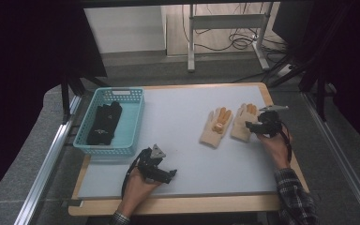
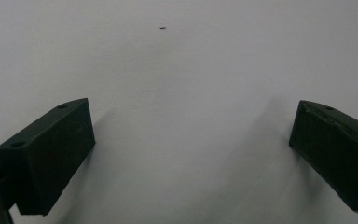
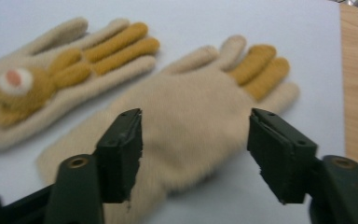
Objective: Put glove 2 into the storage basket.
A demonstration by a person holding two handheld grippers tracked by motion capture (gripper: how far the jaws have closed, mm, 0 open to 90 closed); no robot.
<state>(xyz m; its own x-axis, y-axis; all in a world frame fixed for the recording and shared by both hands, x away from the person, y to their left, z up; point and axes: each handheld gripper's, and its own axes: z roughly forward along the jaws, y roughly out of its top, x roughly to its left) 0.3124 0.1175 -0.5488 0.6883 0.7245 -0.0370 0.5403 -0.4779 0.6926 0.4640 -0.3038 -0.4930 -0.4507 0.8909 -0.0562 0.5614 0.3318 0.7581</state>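
Resting at right of the high view, two cream gloves (image 1: 241, 123) lie on the bench (image 1: 183, 140); right hand-held gripper (image 1: 252, 126) beside them, left hand-held gripper (image 1: 171, 174) at lower centre. Left gripper view: jaws parted over bare bench. Right gripper view: jaws spread, unclamped, above the nearer glove (image 3: 191, 121)

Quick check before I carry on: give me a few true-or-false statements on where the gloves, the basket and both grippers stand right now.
1. The right gripper has its jaws open over the plain cream glove. True.
2. The glove with the bunny face lies inside the basket. False: it lies on the table mat, beside the plain glove.
3. The teal basket holds a dark glove. True.
4. The left gripper is shut on a glove. False: its jaws stand open over bare mat.
5. The two cream gloves are stacked. False: they lie side by side.
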